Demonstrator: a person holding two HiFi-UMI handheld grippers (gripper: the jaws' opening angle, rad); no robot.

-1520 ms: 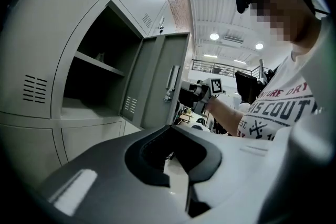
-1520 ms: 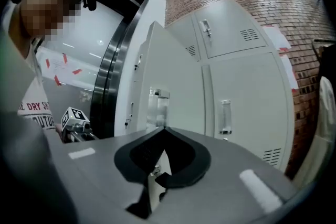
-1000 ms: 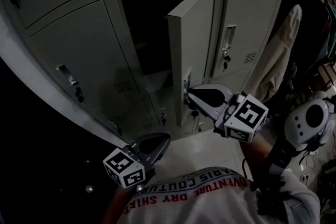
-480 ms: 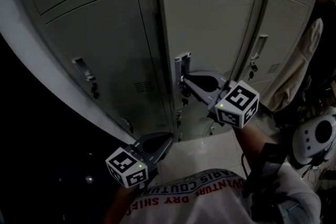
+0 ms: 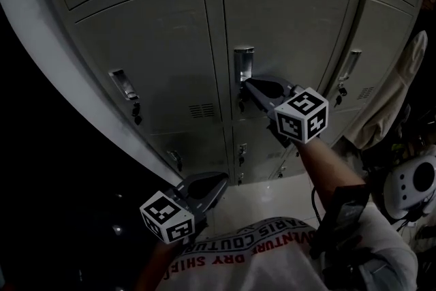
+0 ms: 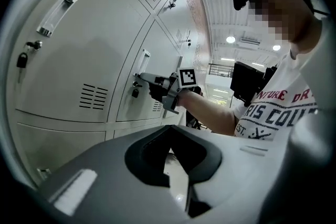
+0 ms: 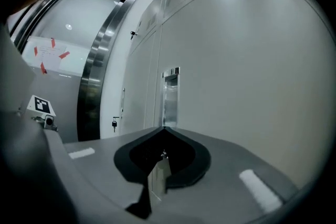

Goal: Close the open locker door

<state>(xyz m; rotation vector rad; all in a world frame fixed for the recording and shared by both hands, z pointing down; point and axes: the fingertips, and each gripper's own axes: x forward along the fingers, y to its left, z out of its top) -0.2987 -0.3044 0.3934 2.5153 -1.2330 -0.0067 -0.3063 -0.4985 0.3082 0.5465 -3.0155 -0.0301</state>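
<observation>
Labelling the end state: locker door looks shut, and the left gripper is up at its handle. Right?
No. The locker door does look shut, flush with its neighbours, but the gripper up at its handle is the right gripper. The left gripper hangs low, away from the lockers. The head view shows it.

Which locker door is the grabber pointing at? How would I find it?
Start at the wall of grey lockers. In the row of tall doors across the middle, take the centre door. It is the only one with the right gripper holding its tip right at its shiny handle.
</observation>
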